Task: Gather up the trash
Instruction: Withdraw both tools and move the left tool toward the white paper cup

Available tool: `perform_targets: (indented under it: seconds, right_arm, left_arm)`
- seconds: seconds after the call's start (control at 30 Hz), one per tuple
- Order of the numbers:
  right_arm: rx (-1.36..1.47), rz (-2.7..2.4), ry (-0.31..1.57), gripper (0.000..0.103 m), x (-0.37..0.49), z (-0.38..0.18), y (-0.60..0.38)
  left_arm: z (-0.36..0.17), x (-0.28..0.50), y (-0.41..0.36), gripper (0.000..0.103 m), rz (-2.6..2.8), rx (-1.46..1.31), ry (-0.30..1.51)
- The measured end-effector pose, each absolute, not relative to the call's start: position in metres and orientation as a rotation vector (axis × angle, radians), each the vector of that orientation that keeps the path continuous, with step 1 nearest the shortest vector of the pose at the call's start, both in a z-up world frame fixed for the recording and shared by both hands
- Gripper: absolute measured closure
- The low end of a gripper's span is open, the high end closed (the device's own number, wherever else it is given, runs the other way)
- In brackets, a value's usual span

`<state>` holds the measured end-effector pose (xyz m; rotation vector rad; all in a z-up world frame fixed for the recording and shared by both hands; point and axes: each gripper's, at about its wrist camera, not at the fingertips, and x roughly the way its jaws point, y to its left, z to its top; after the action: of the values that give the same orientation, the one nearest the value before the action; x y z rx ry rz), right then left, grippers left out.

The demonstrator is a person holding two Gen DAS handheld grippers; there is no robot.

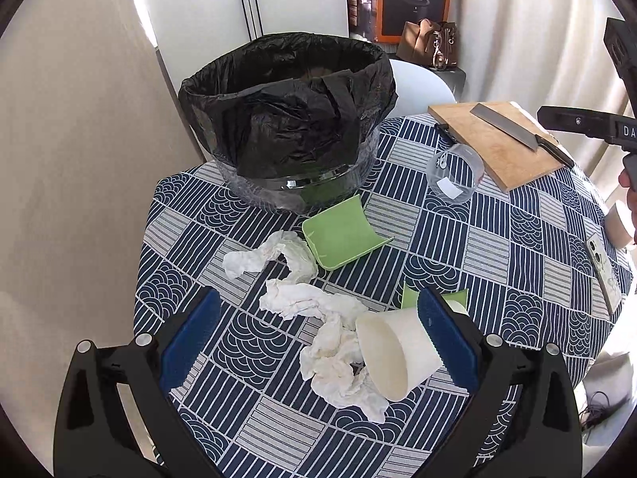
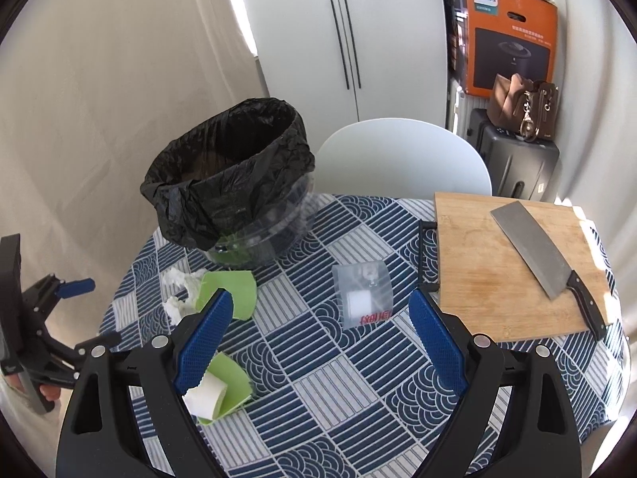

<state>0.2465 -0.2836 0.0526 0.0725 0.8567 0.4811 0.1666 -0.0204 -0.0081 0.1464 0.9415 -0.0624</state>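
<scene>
A bin lined with a black bag (image 1: 286,119) stands at the table's far left; it also shows in the right wrist view (image 2: 235,175). Crumpled white tissues (image 1: 318,318) lie on the patterned cloth in front of it. A white paper cup (image 1: 398,354) lies on its side by the tissues. A green piece (image 1: 342,235) lies near the bin, another (image 2: 231,386) near the cup. A clear plastic cup (image 1: 454,175) (image 2: 364,294) lies mid-table. My left gripper (image 1: 318,338) is open above the tissues and cup. My right gripper (image 2: 322,338) is open, just short of the clear cup.
A wooden cutting board (image 2: 497,271) with a cleaver (image 2: 545,263) lies at the right. A phone (image 1: 603,271) lies near the right edge. A white chair (image 2: 402,159) stands behind the table, with an orange box (image 2: 505,40) and a bag (image 2: 521,111) further back.
</scene>
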Motion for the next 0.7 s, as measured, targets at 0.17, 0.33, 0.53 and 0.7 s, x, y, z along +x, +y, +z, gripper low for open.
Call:
perform_targets:
  seconds: [0.17,0.33,0.53,0.7]
  right_arm:
    - [0.083,0.464,0.897,0.018,0.241,0.032,-0.290]
    - [0.100,0.438,0.923,0.018,0.236,0.012,-0.298]
    - [0.123,0.429,0.935,0.018,0.236,-0.005,-0.309]
    - [0.112,0.444,0.954,0.018,0.246,-0.015,-0.309]
  left_arm:
    - [-0.017,0.161,-0.041,0.006,-0.073,0.164,0.938]
    - [-0.035,0.160,-0.065,0.006,-0.116,0.196,0.960]
    - [-0.060,0.156,-0.084,0.006,-0.116,0.198,1.008]
    - [-0.076,0.154,-0.093,0.006,-0.111,0.170,1.056]
